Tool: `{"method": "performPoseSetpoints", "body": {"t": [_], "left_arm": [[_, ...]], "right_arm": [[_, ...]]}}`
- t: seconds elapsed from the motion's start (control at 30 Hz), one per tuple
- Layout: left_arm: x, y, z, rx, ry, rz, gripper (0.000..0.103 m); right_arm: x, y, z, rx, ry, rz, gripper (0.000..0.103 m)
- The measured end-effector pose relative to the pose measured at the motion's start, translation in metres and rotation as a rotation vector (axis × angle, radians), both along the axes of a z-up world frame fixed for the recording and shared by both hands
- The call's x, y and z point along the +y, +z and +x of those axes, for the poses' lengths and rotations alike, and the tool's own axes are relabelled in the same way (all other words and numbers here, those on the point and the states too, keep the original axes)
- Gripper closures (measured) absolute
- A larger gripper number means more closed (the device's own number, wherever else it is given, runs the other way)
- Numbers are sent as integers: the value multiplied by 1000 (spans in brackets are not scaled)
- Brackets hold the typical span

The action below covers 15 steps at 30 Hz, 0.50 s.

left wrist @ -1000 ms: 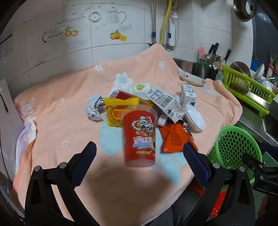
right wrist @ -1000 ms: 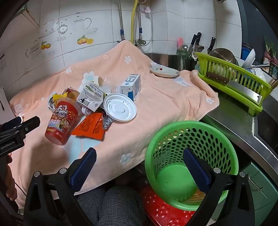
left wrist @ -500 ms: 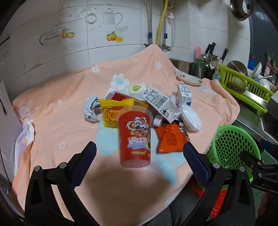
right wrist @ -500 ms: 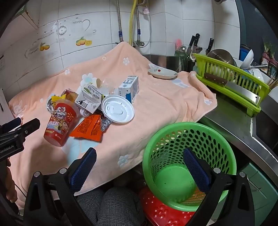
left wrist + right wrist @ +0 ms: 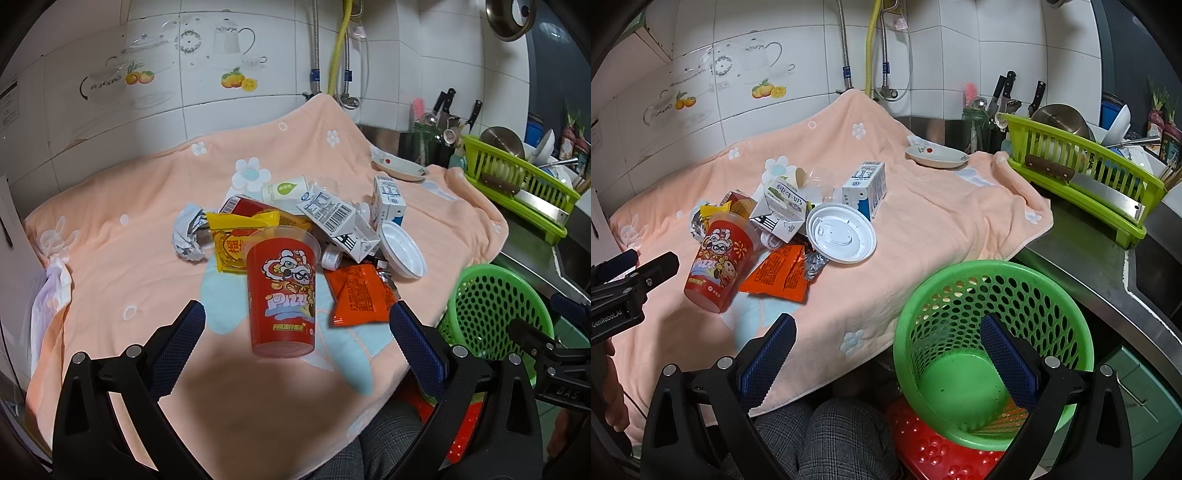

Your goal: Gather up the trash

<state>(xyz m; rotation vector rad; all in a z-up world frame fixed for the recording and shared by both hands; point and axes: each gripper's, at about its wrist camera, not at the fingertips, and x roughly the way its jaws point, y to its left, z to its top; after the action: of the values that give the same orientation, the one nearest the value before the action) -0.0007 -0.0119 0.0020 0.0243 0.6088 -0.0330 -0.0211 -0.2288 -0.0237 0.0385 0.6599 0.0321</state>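
Left wrist view: the left gripper (image 5: 295, 332) has its jaws spread wide and holds nothing, with the red snack cup (image 5: 282, 291) lying on its side just ahead of them, base toward the camera and open mouth toward the heap. The risk, as I judge it, is the cup itself: a smooth tapered cylinder on soft cloth is likely to roll or squirt forward if the jaws close off-centre, or to be shoved deeper into the pile. The gripper points slightly downward over the near edge of the tabletop, level and roughly centred on the cup.

Just beyond, the orange wrapper (image 5: 356, 295) lies flat beside the cup, hard to pinch without also bunching the peach towel (image 5: 129, 229) (a dragged towel would shift everything on it). Further back sit the yellow packet (image 5: 240, 236), the milk carton (image 5: 338, 221) and the white lid (image 5: 402, 249), overlapping, so that lifting one may tumble another off the edge.

In the right wrist view, the right gripper (image 5: 886, 354) is likewise wide open and empty, held low off the tabletop's front edge above the person's lap, beside and partly over the green basket (image 5: 993, 295). The basket stands on a red stool (image 5: 934, 454) below the tabletop, so a careless drop could miss its rim.
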Motion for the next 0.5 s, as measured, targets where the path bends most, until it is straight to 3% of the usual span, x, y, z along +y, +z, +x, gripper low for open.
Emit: {"method": "performPoseSetpoints", "body": {"t": [0.5], "left_arm": [[0, 0, 2, 7, 2, -3, 5]], "right_arm": [[4, -1, 2, 2, 1, -1, 6]]}}
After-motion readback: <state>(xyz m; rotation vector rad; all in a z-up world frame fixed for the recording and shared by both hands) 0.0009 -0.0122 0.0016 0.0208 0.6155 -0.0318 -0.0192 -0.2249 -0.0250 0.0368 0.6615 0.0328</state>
